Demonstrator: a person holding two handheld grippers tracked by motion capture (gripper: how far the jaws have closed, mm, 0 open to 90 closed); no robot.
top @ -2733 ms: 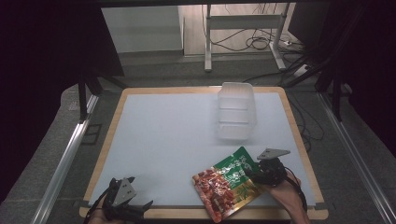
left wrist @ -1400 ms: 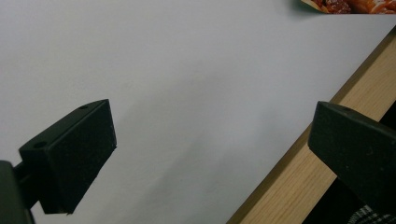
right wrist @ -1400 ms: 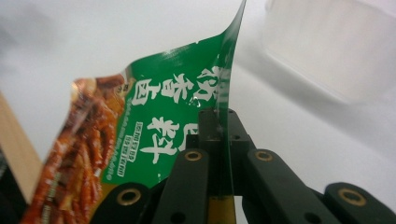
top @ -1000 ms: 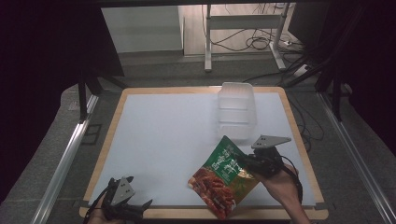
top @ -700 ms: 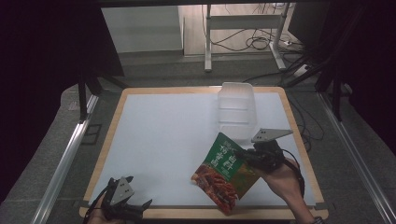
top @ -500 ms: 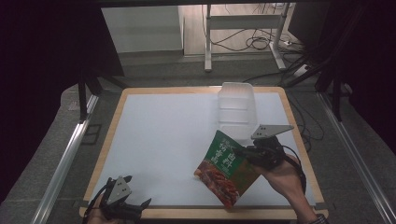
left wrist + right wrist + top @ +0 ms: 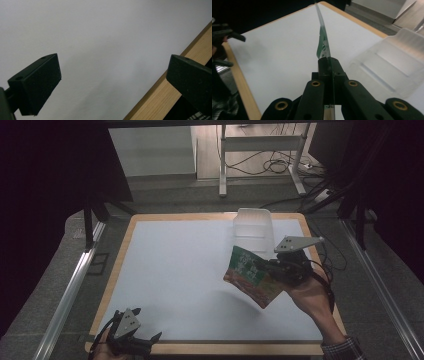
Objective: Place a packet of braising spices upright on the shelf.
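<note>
The right gripper (image 7: 272,265) clamps a green-and-red snack packet (image 7: 250,277), print too blurred to read, long axis tilting away from it; the left gripper (image 7: 145,336) rests open on the desk (image 7: 175,265).

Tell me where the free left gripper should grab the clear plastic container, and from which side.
Grip the near short wall of the clear plastic container, coming down from above with the left gripper: it sits open side up, so one jaw probably fits inside the rim. Its long sides look too wide.

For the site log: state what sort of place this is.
Probably a lab recording bench: a white table with a wooden rim, metal rails at its sides, loose cables on the floor behind.
</note>
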